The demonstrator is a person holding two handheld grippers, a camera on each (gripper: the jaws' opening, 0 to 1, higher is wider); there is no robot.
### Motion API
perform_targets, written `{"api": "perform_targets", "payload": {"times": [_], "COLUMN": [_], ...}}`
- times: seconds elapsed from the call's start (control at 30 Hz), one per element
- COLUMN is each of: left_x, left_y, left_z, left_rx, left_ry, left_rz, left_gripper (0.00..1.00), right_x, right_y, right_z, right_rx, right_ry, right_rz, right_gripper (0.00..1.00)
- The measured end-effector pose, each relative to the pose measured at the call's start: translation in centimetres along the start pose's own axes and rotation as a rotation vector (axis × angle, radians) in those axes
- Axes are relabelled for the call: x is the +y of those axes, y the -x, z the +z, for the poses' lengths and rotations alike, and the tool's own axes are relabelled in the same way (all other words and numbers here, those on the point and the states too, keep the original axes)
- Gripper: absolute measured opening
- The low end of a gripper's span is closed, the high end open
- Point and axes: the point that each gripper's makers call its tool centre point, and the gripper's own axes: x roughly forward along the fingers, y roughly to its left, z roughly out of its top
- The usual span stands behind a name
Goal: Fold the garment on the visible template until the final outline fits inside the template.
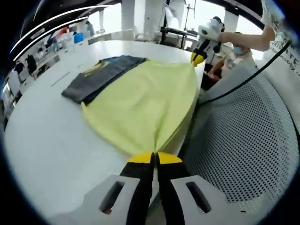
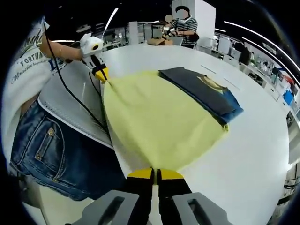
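Note:
A pale yellow garment [image 1: 145, 101] lies spread over the near edge of a white table [image 1: 51, 140]. My left gripper [image 1: 154, 158] is shut on one near corner of it. The right gripper [image 1: 198, 58] shows across the cloth, pinching the other corner. In the right gripper view the same yellow garment [image 2: 154, 117] stretches ahead, my right gripper [image 2: 155, 173] shut on its corner and the left gripper [image 2: 100, 72] holding the far corner. A dark grey garment with a yellow and blue print [image 1: 101, 75] [image 2: 206, 89] lies partly under the yellow one's far side.
A person in a white shirt and denim shorts [image 2: 51, 145] stands against the table edge, a black cable [image 2: 75, 101] hanging by it. Perforated grey flooring [image 1: 243, 140] lies beside the table. Another person [image 2: 183, 23] stands behind the far side, with benches and clutter beyond.

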Motion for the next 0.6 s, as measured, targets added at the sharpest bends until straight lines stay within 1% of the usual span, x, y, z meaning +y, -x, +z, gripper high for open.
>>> {"api": "perform_targets", "payload": {"times": [0.07,0.2,0.47,0.6], "left_x": [-0.4,-1.0,-2.6,-3.2], "left_y": [0.1,0.3,1.0,1.4], "left_z": [0.0,-0.2,-0.9,-1.1], "left_rx": [0.000,0.010,0.029,0.042], "left_ry": [0.012,0.010,0.020,0.008], "left_rz": [-0.013,-0.028,-0.076,-0.104], "left_gripper": [0.00,0.00,0.00,0.00], "right_x": [0.2,0.7,2.3,2.9], "right_y": [0.1,0.4,1.2,1.6], "right_z": [-0.1,-0.1,-0.3,-0.3], "right_rx": [0.001,0.000,0.007,0.012], "right_ry": [-0.001,-0.010,-0.016,-0.019], "right_rz": [0.009,0.025,0.075,0.100], "right_gripper": [0.00,0.00,0.00,0.00]}}
